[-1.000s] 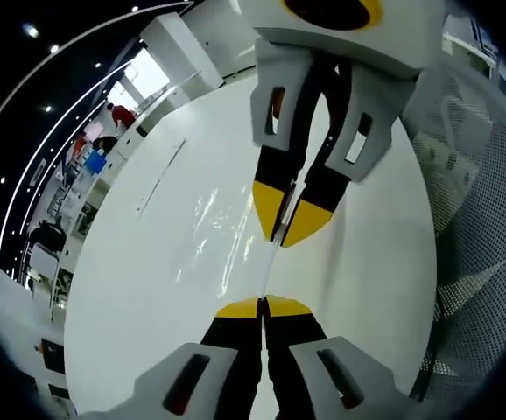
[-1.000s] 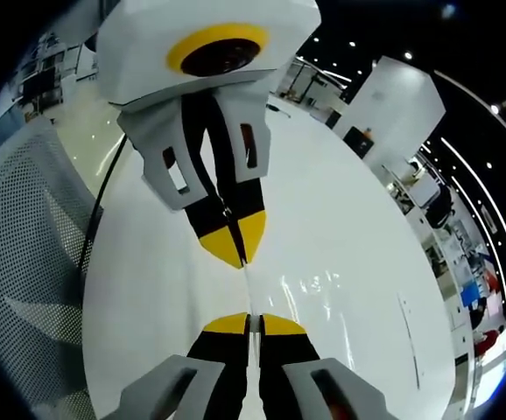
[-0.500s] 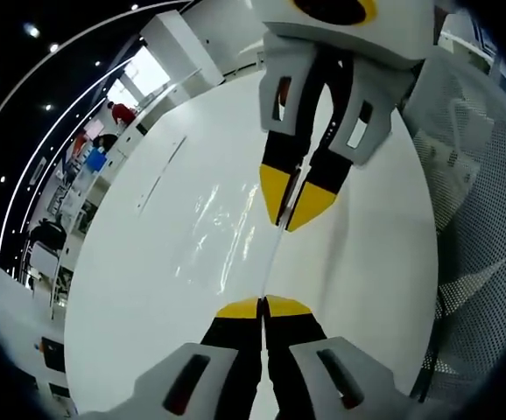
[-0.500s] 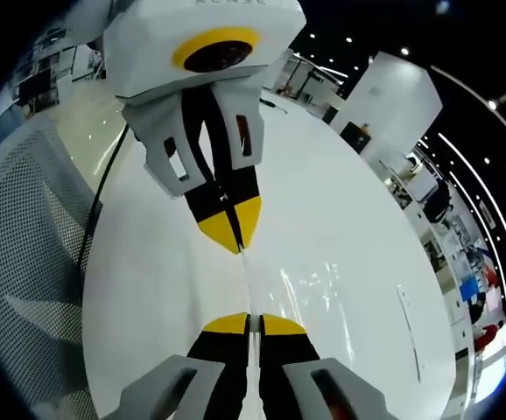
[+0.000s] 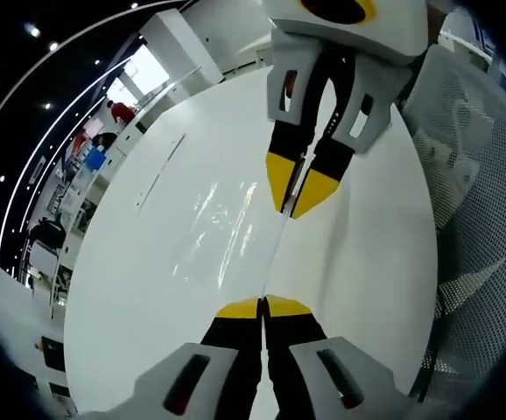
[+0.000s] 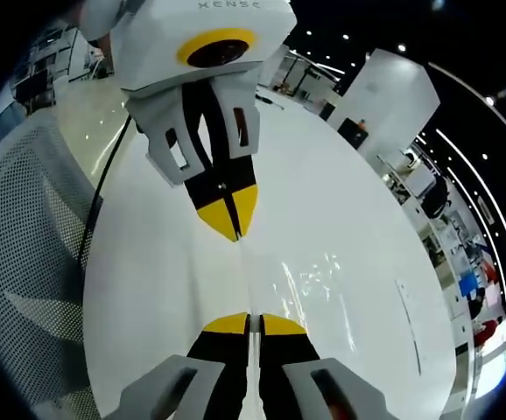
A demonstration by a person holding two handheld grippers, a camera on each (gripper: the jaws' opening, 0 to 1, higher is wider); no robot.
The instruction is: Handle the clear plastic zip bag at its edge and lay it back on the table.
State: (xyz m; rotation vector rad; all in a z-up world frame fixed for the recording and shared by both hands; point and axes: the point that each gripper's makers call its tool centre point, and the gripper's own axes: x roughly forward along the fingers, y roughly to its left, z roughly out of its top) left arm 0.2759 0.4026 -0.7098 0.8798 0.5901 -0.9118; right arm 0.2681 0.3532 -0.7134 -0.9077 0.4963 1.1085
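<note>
Clear plastic zip bag (image 5: pixel 222 232) stretched edge-on just over the glossy white bench (image 5: pixel 358 262), between two tools.

Left tool (image 5: pixel 263 308) and right tool (image 6: pixel 249 324) both clamped on its edge; best lowered level, together, then released.

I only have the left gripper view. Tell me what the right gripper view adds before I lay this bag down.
Observer: Seen from the front, the left hand-held gripper has its yellow tips closed together on the edge of the zip bag.
Operator: Check around it for obstacles.
Observer: A black cable runs along the edge of the table, next to the mesh chair.
Operator: Now report the right one's grip.
Observer: The right hand-held gripper pinches the bag's edge between its tips, and the edge runs straight up to the left one.
</note>
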